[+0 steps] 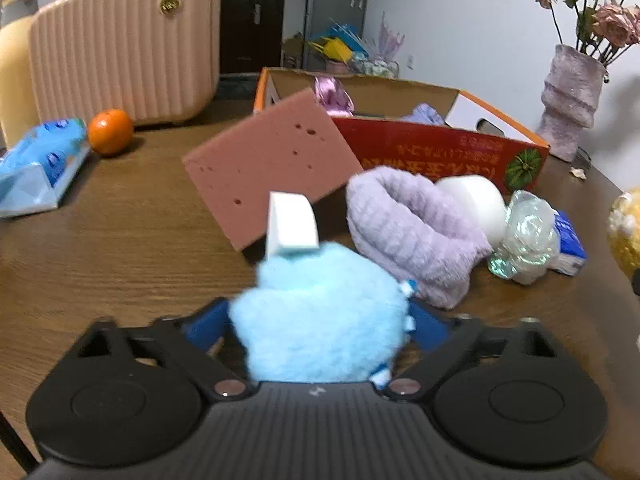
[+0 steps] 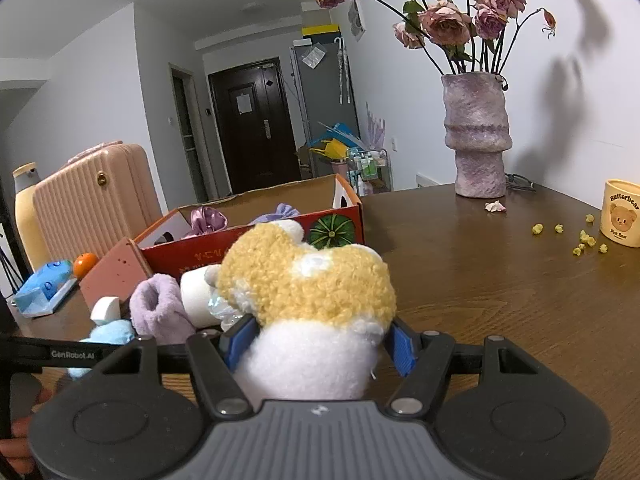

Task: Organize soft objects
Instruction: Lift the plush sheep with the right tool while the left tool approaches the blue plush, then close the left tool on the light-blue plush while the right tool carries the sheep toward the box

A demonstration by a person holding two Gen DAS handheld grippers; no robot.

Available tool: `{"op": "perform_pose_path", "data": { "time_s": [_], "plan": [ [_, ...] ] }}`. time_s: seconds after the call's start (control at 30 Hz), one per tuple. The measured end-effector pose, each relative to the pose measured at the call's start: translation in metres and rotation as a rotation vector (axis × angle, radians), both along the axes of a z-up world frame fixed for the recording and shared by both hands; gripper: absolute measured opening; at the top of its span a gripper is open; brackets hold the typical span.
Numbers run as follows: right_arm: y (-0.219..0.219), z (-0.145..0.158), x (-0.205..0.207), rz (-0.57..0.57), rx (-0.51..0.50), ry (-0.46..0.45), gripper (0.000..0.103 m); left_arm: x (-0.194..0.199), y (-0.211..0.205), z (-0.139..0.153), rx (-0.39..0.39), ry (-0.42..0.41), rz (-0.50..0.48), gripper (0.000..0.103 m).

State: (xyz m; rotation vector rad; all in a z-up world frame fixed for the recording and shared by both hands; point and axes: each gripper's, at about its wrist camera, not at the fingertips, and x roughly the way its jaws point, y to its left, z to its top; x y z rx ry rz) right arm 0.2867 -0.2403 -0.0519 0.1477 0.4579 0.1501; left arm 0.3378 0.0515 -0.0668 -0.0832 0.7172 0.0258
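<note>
From your left wrist view, the blue plush (image 1: 320, 320) sits right between the blue pads of your left hand-held gripper (image 1: 320, 326), filling the gap. The pads look to be meeting its fluff on both sides, so I read it as gripped, though the fur hides the exact contact. The cardboard box (image 1: 440, 148) lies ahead and slightly right, its long red wall running across your view, with the pink sponge (image 1: 272, 164) leaning against its near left corner and the lilac knit piece (image 1: 408, 224) just beside it on the worktop (image 1: 120, 260).

From your right wrist view, your right hand-held gripper (image 2: 320, 344) is partly closed, clamping the yellow-and-white plush (image 2: 308, 304), whose white base bulges between the pads. The box stands just beyond and to the left, open top facing up, well within reach. Your right hand looks the nearer one to the box's open end; a short forward carry should clear its rim.
</note>
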Motion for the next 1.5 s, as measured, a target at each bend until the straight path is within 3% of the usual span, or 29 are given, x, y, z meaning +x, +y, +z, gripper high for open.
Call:
{"op": "perform_pose_path", "data": {
  "time_s": [0.3, 1.07, 1.5],
  "plan": [
    [-0.005, 0.004, -0.005, 0.02, 0.039, -0.021, 0.067, -0.007, 0.0, 0.002, 0.02, -0.026, 0.032, 0.082],
    [-0.006, 0.008, -0.008, 0.038, 0.082, -0.07, 0.067, -0.076, -0.029, 0.053, 0.08, -0.313, 0.032, 0.082],
    [0.001, 0.032, 0.001, 0.061, 0.057, -0.16, 0.067, -0.076, -0.04, 0.074, 0.077, -0.388, 0.037, 0.082]
  ]
}}
